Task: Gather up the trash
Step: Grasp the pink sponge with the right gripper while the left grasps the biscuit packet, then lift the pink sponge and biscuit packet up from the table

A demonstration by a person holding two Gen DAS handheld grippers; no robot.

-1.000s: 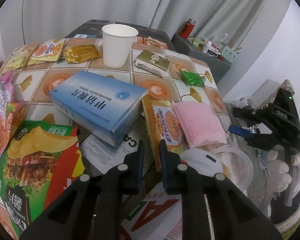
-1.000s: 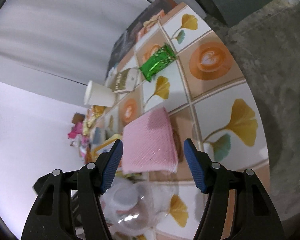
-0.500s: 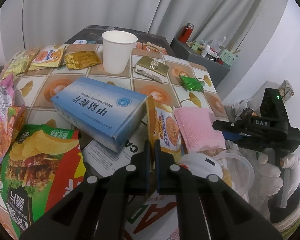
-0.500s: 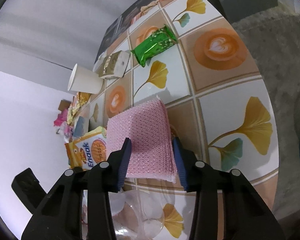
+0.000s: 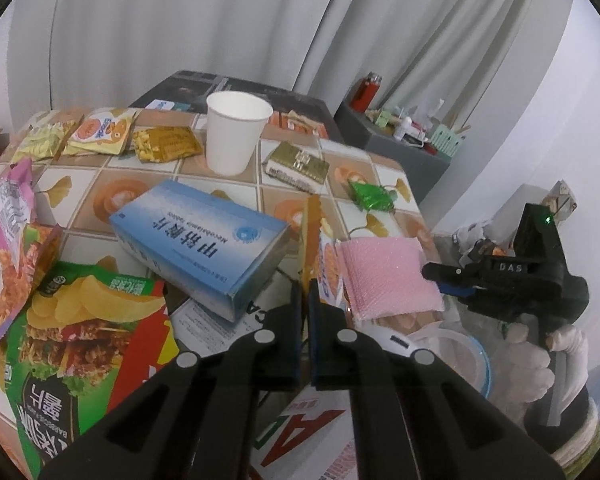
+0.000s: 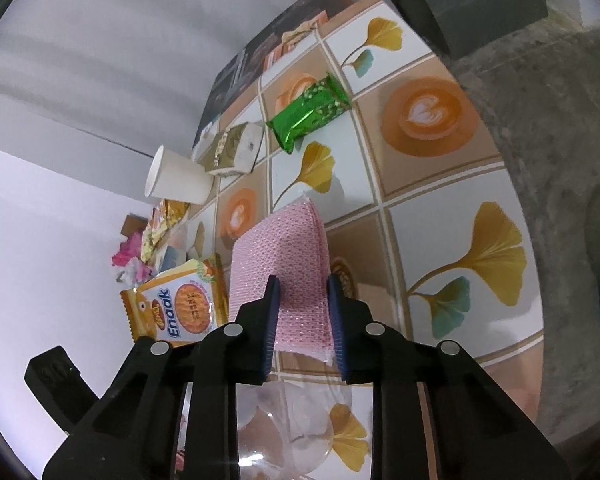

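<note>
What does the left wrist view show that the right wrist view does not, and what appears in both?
Only the left wrist view shows the blue medicine box, the green chip bag and the gloved hand holding the right claw. Only the right wrist view shows the right claw's fingers closed on the pink sponge and the grey floor. Both show the pink sponge, white paper cup, green wrapper and Enaak biscuit packet.

"Enaak" is printed in blue on the orange snack packet [image 6: 184,308] beside the pink pad. "DAS" is written in white on the black right gripper [image 5: 452,280]. "Mecobalamin Tablets" and Chinese letters are printed on the blue box [image 5: 204,240]. A big red "A" is seen on the paper [image 5: 312,428] at the table's near edge.
</note>
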